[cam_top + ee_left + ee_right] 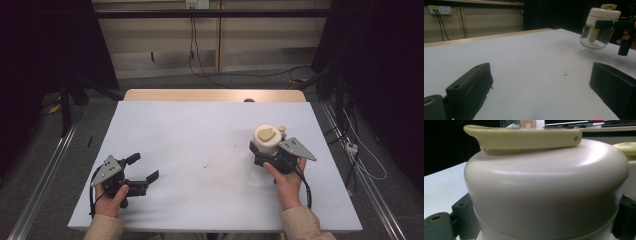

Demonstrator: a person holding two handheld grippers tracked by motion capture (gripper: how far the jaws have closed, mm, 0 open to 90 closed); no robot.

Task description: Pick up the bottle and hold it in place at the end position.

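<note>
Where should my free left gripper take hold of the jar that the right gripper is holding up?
Grip the clear glass body, below the cream lid. The right gripper already clamps the lid band, so the glass is the part left bare. Bring the open left gripper in level from the jar's open side, jaws spread: the body is round and upright.

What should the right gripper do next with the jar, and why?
Probably lower it onto the table. The right gripper clamps the jar at its cream lid, and the glass base hangs above the surface; the left gripper is open and apart.

Cream-lidded clear glass jar (598, 30), upright, held above the table's right side.
</note>
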